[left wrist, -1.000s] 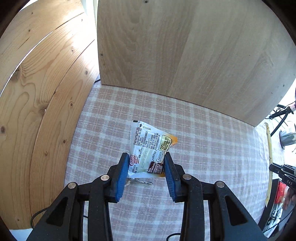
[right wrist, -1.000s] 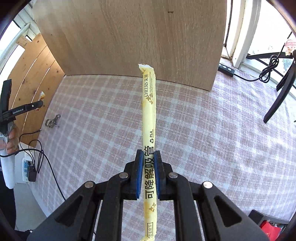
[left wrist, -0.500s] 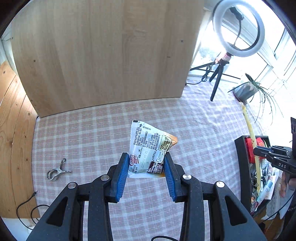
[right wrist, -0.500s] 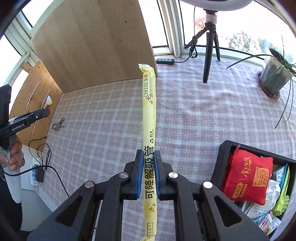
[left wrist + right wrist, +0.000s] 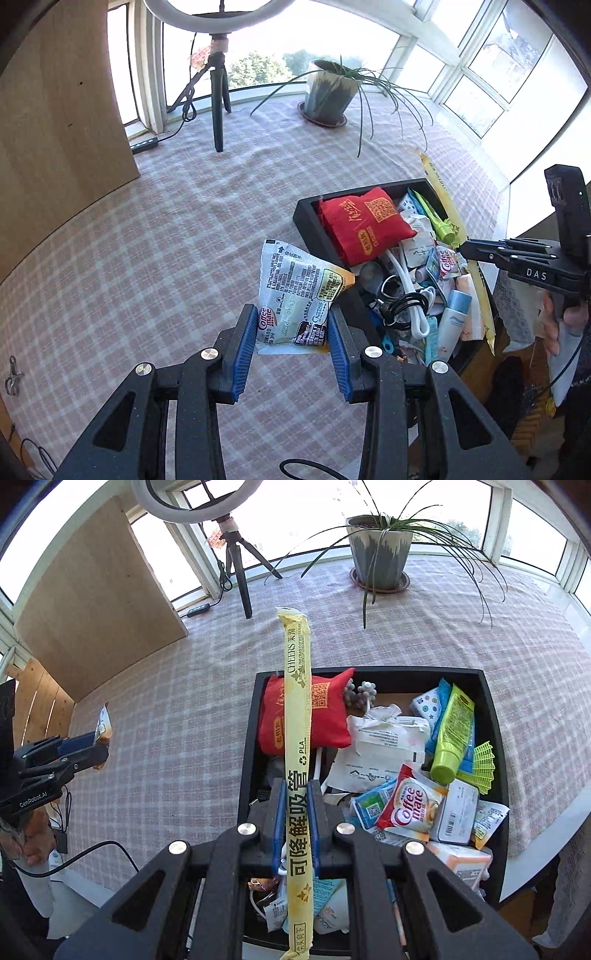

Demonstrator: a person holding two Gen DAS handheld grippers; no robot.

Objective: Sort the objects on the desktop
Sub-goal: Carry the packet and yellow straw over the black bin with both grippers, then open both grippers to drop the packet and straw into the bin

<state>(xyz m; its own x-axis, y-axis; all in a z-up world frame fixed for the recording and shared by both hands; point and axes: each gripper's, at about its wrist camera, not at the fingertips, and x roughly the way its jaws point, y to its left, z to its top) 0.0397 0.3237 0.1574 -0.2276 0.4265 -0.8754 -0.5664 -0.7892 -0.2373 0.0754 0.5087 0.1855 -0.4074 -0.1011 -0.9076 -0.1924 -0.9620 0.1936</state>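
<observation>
Delivery step: right gripper [image 5: 295, 812] clamps the straw sleeve [image 5: 296, 716] above the black bin [image 5: 491, 716]; left gripper [image 5: 291, 328] pinches a creamer packet [image 5: 291, 291], bin at its 2 o'clock — next, release both inside

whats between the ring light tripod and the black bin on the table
Only bare checked tablecloth between the tripod and the black bin; the right wrist view shows it best.
</observation>
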